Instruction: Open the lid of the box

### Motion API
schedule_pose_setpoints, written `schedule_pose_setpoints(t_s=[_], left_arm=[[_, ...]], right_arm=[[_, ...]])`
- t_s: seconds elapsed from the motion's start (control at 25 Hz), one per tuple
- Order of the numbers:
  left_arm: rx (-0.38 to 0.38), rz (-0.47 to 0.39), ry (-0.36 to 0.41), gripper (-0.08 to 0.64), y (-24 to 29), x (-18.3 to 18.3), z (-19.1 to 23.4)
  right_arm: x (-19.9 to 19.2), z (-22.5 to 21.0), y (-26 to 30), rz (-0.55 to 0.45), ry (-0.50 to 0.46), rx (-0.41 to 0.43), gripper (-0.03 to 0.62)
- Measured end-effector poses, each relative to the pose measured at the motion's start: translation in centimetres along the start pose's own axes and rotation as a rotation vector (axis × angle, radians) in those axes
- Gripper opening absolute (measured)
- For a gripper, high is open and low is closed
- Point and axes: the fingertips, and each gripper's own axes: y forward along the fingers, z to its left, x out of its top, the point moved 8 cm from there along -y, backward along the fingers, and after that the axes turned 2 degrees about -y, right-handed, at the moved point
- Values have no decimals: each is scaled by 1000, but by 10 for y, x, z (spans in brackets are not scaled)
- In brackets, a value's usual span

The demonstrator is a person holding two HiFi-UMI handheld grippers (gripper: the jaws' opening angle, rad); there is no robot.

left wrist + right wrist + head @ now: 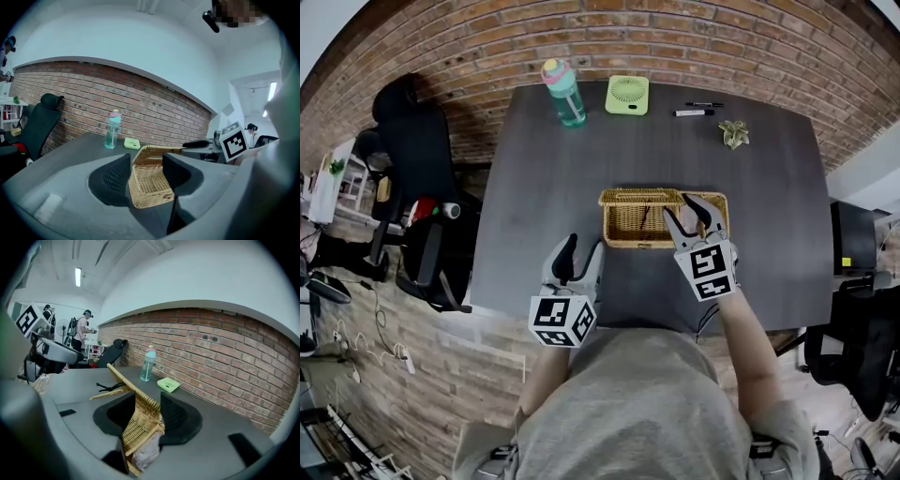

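Observation:
A woven wicker box (630, 223) stands in the middle of the dark table (534, 187). Its lid (125, 380) is tilted up, off the box rim, with one edge between the pads of my right gripper (147, 411), which is shut on it. In the head view the right gripper (686, 214) is over the box's right part. My left gripper (584, 248) hovers open by the table's front edge, left of the box, holding nothing. From the left gripper (146, 173) view the box (147, 187) lies just beyond the jaws with the lid (157, 151) raised.
At the back of the table stand a teal bottle (564, 92), a green fan (627, 95), two markers (698, 110) and a small plant (733, 134). Black office chairs (417, 187) are left of the table. Something pale (145, 453) lies under the lid.

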Motion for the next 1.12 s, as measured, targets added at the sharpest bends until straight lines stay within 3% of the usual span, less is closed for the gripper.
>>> schedule_pose_setpoints(t_s=[1.12], left_arm=[[9,42,-18,209,19,-1,20]], right_arm=[[30,-58,62,26,42,20,152]])
